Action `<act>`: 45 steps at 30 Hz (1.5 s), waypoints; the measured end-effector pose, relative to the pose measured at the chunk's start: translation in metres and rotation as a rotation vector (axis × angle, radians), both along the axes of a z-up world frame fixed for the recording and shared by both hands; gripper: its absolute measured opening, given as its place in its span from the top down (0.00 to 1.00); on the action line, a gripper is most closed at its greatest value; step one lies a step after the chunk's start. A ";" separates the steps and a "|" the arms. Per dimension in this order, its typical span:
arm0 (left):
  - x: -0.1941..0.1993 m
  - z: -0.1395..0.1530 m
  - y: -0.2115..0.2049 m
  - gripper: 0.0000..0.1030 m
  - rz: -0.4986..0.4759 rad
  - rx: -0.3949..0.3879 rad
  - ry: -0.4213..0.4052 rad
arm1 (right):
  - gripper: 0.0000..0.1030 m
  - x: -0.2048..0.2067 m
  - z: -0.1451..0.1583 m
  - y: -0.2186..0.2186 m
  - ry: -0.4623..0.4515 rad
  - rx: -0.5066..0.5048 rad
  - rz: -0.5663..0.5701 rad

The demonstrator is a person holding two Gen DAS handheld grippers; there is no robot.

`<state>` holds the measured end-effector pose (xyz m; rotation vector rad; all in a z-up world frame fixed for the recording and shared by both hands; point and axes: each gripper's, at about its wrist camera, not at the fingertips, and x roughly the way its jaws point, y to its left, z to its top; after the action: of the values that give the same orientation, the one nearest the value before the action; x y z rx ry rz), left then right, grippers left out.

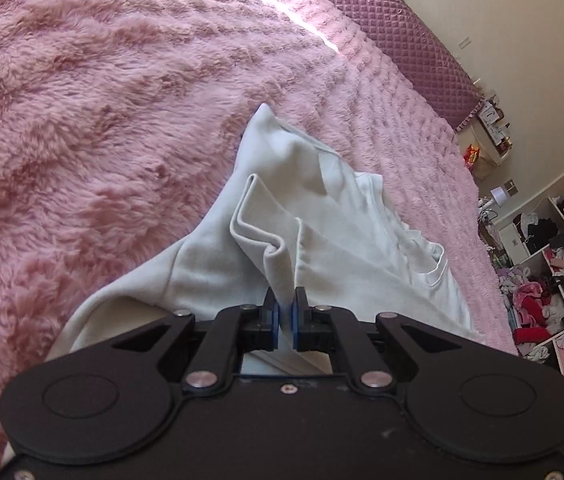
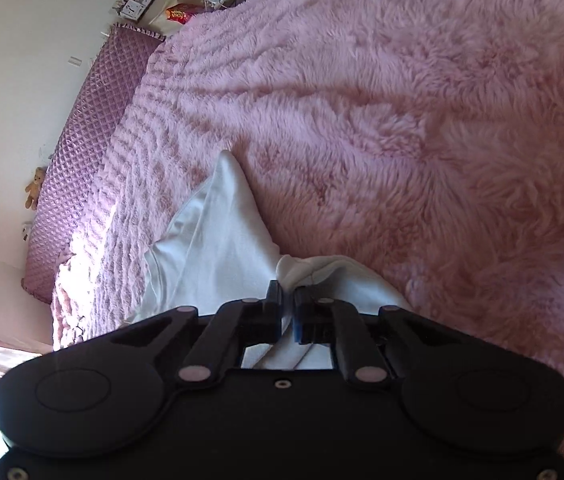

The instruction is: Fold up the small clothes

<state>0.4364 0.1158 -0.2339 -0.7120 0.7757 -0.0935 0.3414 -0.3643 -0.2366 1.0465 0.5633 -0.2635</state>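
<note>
Both grippers pinch the white garment (image 1: 314, 240) above the pink fleece bed (image 1: 101, 120) — left gripper (image 1: 286, 312) and right gripper (image 2: 288, 312) each clamp a bunched edge, with the cloth trailing forward along the fingers toward the headboard (image 1: 394, 20).

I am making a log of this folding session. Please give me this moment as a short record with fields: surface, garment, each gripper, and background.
surface: fluffy pink blanket on a bed
garment: white garment, crumpled, partly lying on the blanket
left gripper: shut on a raised fold of the garment
right gripper: shut on a bunched edge of the garment
headboard: purple quilted headboard along the wall
background: open shelves full of clothes
</note>
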 end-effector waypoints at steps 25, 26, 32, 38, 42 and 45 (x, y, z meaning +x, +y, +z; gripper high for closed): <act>0.025 0.021 -0.105 0.50 -0.287 0.303 -0.053 | 0.77 0.069 0.018 0.142 -0.066 -0.405 0.587; 0.026 0.016 -0.099 0.50 -0.272 0.331 -0.030 | 0.77 0.067 0.015 0.136 -0.049 -0.412 0.560; 0.013 0.004 -0.043 0.70 -0.306 0.364 -0.034 | 0.94 0.031 0.008 0.043 -0.012 -0.401 0.348; 0.007 0.020 -0.026 0.65 -0.261 0.325 -0.029 | 0.97 0.027 0.013 0.011 0.043 -0.389 0.319; 0.026 0.048 -0.039 0.44 -0.267 0.338 -0.147 | 0.79 0.053 0.040 0.045 -0.065 -0.437 0.384; 0.064 0.049 -0.050 0.44 -0.263 0.348 -0.138 | 0.79 0.091 0.043 0.071 -0.120 -0.430 0.487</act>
<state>0.5001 0.0659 -0.1848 -0.2685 0.7259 -0.2375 0.4326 -0.2929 -0.1937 0.4843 0.6021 0.1068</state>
